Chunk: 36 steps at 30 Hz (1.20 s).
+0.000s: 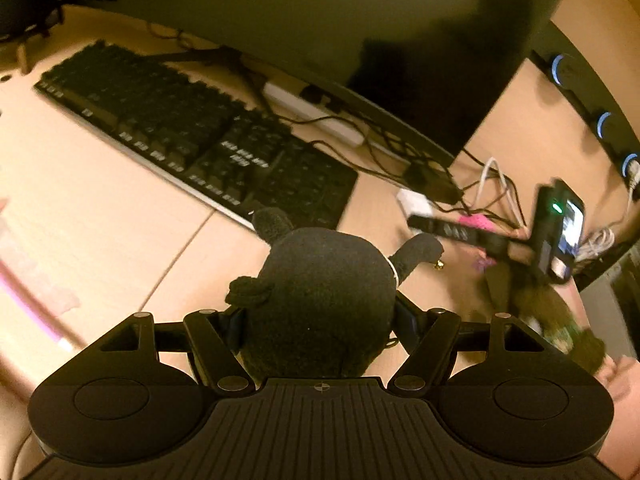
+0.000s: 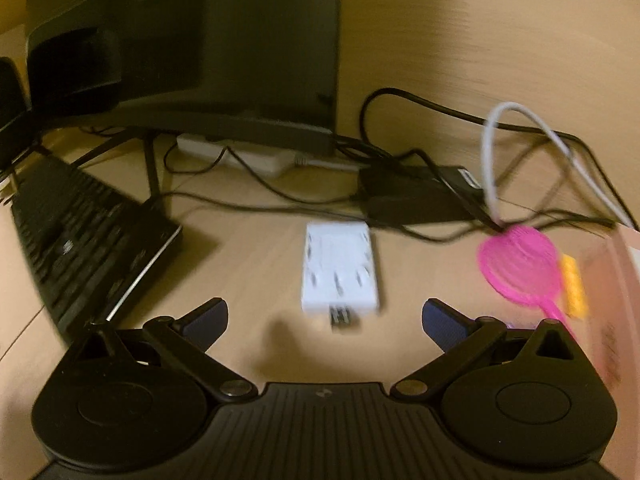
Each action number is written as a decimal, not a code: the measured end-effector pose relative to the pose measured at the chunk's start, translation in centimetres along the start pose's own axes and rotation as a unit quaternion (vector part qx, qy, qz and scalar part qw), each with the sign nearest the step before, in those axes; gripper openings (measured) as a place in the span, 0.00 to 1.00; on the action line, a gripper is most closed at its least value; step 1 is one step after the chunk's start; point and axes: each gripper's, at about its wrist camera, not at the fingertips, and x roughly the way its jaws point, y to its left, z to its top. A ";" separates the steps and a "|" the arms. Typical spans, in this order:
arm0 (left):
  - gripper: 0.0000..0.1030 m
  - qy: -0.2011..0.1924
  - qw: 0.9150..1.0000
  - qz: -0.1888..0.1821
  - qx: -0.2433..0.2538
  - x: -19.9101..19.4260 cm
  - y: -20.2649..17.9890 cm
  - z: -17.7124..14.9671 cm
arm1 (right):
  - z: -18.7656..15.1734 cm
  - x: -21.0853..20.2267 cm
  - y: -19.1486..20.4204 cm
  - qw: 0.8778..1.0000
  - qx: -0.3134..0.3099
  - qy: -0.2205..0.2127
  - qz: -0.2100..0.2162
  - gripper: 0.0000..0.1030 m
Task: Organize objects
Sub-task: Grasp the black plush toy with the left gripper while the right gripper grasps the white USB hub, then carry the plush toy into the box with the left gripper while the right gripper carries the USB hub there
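Note:
A black plush toy (image 1: 324,292) with small ears and a tiny gold bell fills the space between the pads of my left gripper (image 1: 320,316), which is shut on it above the wooden desk (image 1: 100,220). In the right wrist view my right gripper (image 2: 324,312) stands open with nothing between its blue pads. Just beyond it a white rectangular box (image 2: 340,268) lies on the desk. A pink hairbrush (image 2: 516,268) lies to the right of the box, next to a small yellow item (image 2: 572,284). The views are motion-blurred.
A black keyboard (image 1: 192,136) runs along the left, in front of a dark monitor (image 1: 360,40). A white power strip (image 2: 240,156), a black adapter (image 2: 416,196) and tangled cables (image 2: 520,152) sit behind the box. A pale pink container (image 2: 616,300) is at the right edge.

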 end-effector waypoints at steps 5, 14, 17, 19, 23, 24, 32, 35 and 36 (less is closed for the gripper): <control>0.73 0.011 1.000 -0.013 0.008 -0.6 0.3 -0.3 | 1.4 3.8 -0.4 0.999 0.012 0.017 -0.047 0.96; 0.73 0.022 0.999 -0.037 0.018 -0.5 -0.2 -1.0 | -0.1 -0.2 0.0 1.000 -0.002 0.027 -0.015 0.46; 0.73 0.033 0.998 -0.051 0.024 0.1 -1.3 -1.5 | -1.9 -3.7 -0.1 1.000 -0.007 0.028 -0.008 0.46; 0.73 0.040 0.996 -0.064 0.043 0.6 -2.8 -2.1 | -3.6 -6.2 -0.4 0.999 -0.008 0.031 -0.005 0.46; 0.73 0.068 0.990 -0.099 0.073 2.2 -6.1 -3.4 | -7.6 -11.4 -1.8 0.999 -0.011 0.041 -0.019 0.46; 0.73 0.081 0.987 -0.105 0.086 2.9 -7.2 -3.8 | -8.5 -12.5 -2.3 0.999 -0.008 0.045 -0.025 0.46; 0.73 0.151 0.961 -0.162 0.168 6.1 -14.5 -7.6 | -15.4 -21.4 -7.8 0.991 0.051 0.082 -0.092 0.46; 0.73 0.166 0.952 -0.177 0.186 7.0 -17.3 -8.8 | -16.2 -23.9 -10.4 0.987 0.086 0.074 -0.115 0.46; 0.73 0.171 0.950 -0.182 0.188 7.3 -18.3 -9.1 | -16.2 -24.8 -11.3 0.986 0.097 0.067 -0.122 0.46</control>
